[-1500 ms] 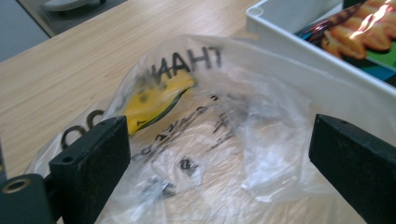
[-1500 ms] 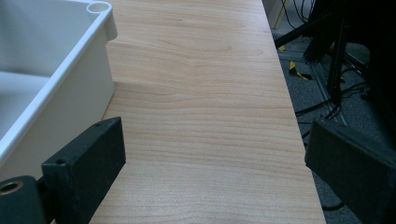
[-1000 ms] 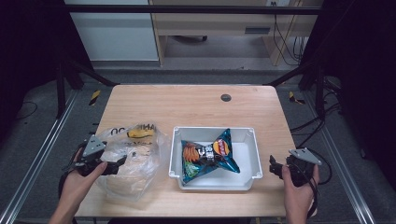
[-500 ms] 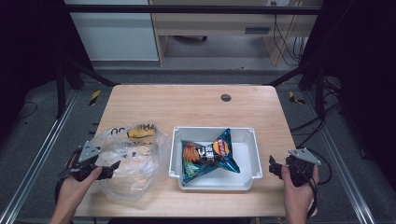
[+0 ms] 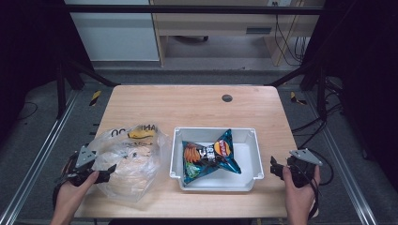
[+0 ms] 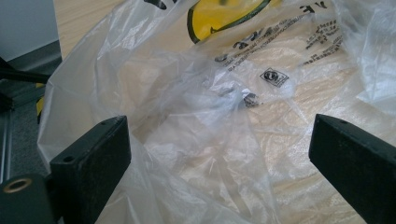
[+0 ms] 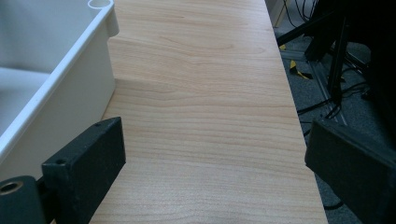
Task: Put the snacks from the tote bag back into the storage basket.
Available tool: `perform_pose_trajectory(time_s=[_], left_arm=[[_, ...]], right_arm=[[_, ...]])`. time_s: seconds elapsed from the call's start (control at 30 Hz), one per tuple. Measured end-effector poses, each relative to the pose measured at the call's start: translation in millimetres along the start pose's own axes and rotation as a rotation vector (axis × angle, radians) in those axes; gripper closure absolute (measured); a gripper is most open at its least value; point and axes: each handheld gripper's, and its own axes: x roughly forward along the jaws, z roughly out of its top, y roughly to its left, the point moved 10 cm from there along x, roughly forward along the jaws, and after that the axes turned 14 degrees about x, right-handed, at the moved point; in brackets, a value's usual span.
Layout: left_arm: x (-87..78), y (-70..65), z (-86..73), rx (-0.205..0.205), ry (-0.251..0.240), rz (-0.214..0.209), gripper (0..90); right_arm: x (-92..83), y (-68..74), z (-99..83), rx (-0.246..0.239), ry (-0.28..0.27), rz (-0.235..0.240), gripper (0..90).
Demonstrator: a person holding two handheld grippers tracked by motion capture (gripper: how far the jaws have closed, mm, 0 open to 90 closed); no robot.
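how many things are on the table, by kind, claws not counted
clear plastic bag: 1
white bin: 1
blue chip bag, lying in the bin: 1
total: 3
The dark round spot near the table's far edge looks built into the top, so it is left out.

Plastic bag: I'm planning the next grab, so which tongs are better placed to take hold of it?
Left. The left tongs are open right at the plastic bag; the right tongs sit beyond the white bin.
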Motion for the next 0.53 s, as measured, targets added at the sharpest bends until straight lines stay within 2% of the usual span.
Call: perform_pose_trajectory(time_s=[0.17, 0.27, 0.33, 0.43, 0.53], left_arm=[[-1.1, -1.6, -3.1, 0.011, -0.015, 0.018, 5.4], [-2.5, -2.3, -2.3, 0.013, -0.040, 0.026, 5.4], [-3.9, -2.6, -3.0, 0.030, -0.049, 0.043, 5.5], [-6.2, -4.6, -2.3, 0.059, -0.052, 0.043, 5.3], [-12.3, -4.8, 4.8, 0.045, -0.092, 0.053, 5.0]], right_arm=[[-0.1, 0.2, -0.1, 0.000, 0.000, 0.000, 5.6], [-0.2, -0.2, 0.0, -0.001, -0.001, -0.001, 5.5], [-0.2, -0.2, 0.1, -0.001, -0.002, -0.001, 5.5], [-0.1, -0.3, -0.2, 0.001, 0.001, -0.001, 5.5], [0.3, -0.6, 0.0, -0.001, 0.000, -0.002, 5.5]])
